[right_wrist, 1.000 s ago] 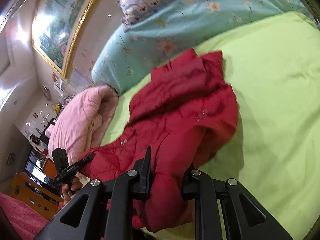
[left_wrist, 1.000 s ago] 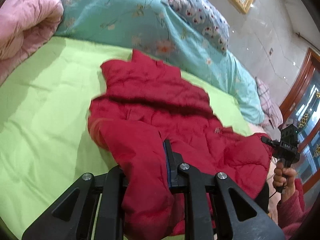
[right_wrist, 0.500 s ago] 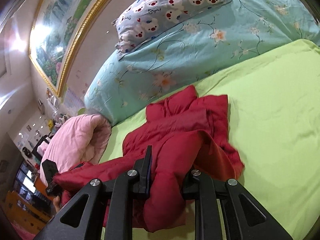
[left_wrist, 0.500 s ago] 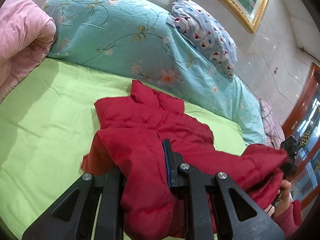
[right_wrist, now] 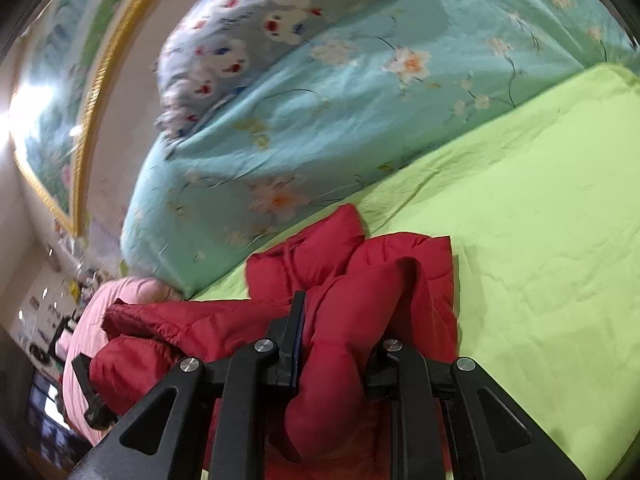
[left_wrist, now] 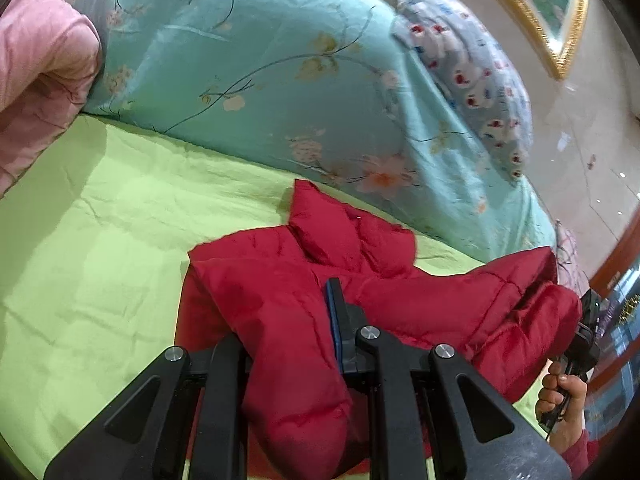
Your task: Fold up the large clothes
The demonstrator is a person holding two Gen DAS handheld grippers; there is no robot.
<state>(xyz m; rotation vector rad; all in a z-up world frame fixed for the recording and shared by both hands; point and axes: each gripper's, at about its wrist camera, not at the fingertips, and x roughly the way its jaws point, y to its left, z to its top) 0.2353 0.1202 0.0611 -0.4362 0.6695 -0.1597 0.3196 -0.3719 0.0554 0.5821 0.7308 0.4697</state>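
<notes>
A red padded jacket (left_wrist: 312,280) lies on the lime green bed sheet (left_wrist: 100,220), its far end close to the turquoise duvet. My left gripper (left_wrist: 296,336) is shut on a thick fold of the jacket's near edge, which bulges up between its fingers. In the right wrist view the same jacket (right_wrist: 360,280) is pinched the same way by my right gripper (right_wrist: 340,344). The near edge hangs lifted between the two grippers. The right gripper's handle and the hand (left_wrist: 564,396) on it show at the right edge of the left wrist view.
A turquoise floral duvet (left_wrist: 260,80) is heaped along the far side of the bed, with a blue patterned pillow (left_wrist: 472,64) on top. A pink quilt (left_wrist: 36,68) lies at the left. A gold-framed picture (right_wrist: 68,120) hangs on the wall. The green sheet (right_wrist: 540,220) stretches to the right.
Both grippers have carried the jacket's near edge toward the duvet, folding it over the rest. The visible spread of the jacket is shorter and the duvet and pillow look nearer.
</notes>
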